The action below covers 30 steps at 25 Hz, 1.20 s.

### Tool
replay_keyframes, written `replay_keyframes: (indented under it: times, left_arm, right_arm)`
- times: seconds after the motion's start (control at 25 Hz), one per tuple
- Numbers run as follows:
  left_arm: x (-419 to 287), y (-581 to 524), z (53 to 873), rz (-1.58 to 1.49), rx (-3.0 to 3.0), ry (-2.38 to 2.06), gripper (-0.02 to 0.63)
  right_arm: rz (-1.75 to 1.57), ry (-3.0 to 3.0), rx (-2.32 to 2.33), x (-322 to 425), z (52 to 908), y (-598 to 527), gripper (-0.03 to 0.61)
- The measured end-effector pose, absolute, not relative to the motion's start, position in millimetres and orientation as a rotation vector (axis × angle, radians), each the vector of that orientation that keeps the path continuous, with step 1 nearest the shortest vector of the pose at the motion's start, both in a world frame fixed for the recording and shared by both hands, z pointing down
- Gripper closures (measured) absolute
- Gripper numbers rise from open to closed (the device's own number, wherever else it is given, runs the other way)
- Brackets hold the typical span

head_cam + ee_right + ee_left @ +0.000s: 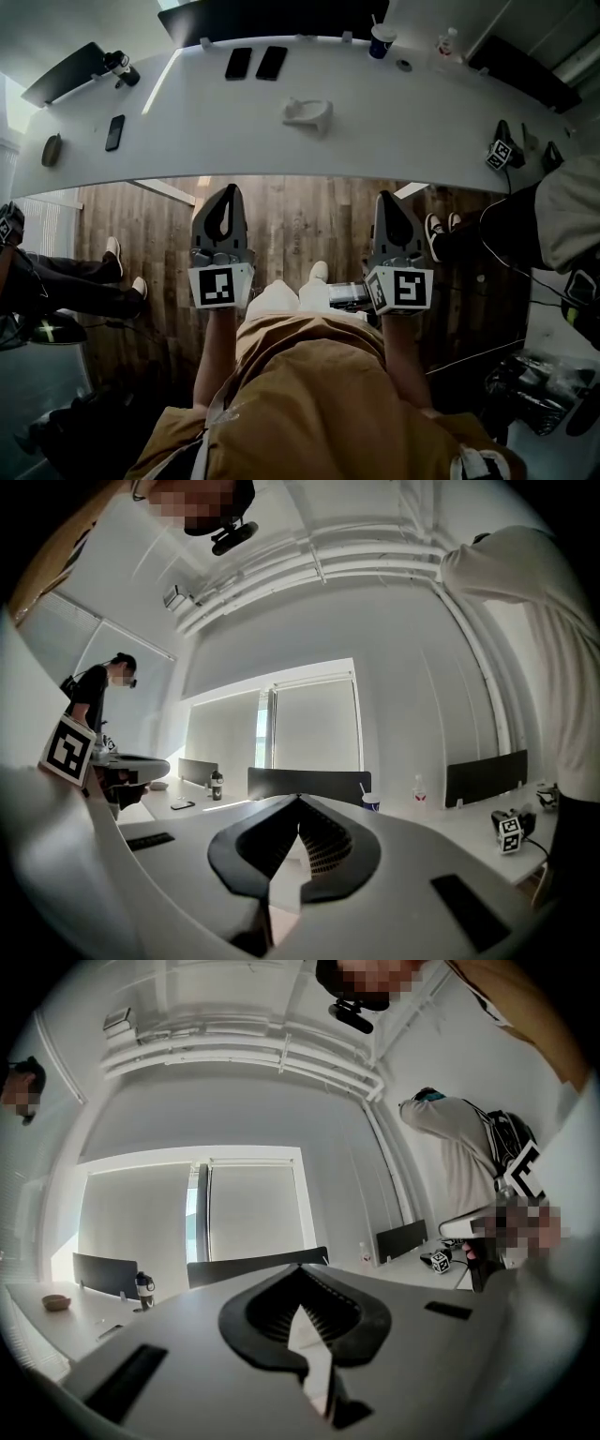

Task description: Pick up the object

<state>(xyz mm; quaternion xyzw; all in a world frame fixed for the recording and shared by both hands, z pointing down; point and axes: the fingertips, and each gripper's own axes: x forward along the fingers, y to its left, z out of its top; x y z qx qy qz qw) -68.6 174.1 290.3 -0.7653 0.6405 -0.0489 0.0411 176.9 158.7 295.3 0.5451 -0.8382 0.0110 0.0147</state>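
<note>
A small white object (307,112) lies on the long white table (187,122), near its middle. Both grippers are held over the wooden floor, short of the table's near edge. My left gripper (225,191) points at the table left of the object, its jaws shut with nothing between them. My right gripper (387,198) points right of the object, also shut and empty. In the left gripper view the left gripper (300,1269) has its tips together, and so does the right gripper (300,801) in its own view.
Two dark phones (255,63) lie at the table's far side, a third phone (114,132) at the left. A blue cup (381,41) and a bottle (448,42) stand far right. A marker cube (502,155) rests near a person (553,220) at the right; another person's legs (75,281) show at the left.
</note>
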Motion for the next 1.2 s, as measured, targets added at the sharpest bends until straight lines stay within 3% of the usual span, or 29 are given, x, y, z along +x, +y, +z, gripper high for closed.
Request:
replay_keyframes:
  times: [0.32, 1.2]
  left_arm:
    - [-71.6, 136.5, 295.3, -0.161, -2.369, 1.939, 0.606]
    - [-172.0, -9.4, 319.8, -0.122, -2.418, 1.967, 0.606]
  right_arm:
    - [0.087, -2.606, 1.717, 170.5, 306.3, 117.6, 0.571]
    - [0.071, -2.549, 1.73, 72.5, 309.0, -19.4, 0.571]
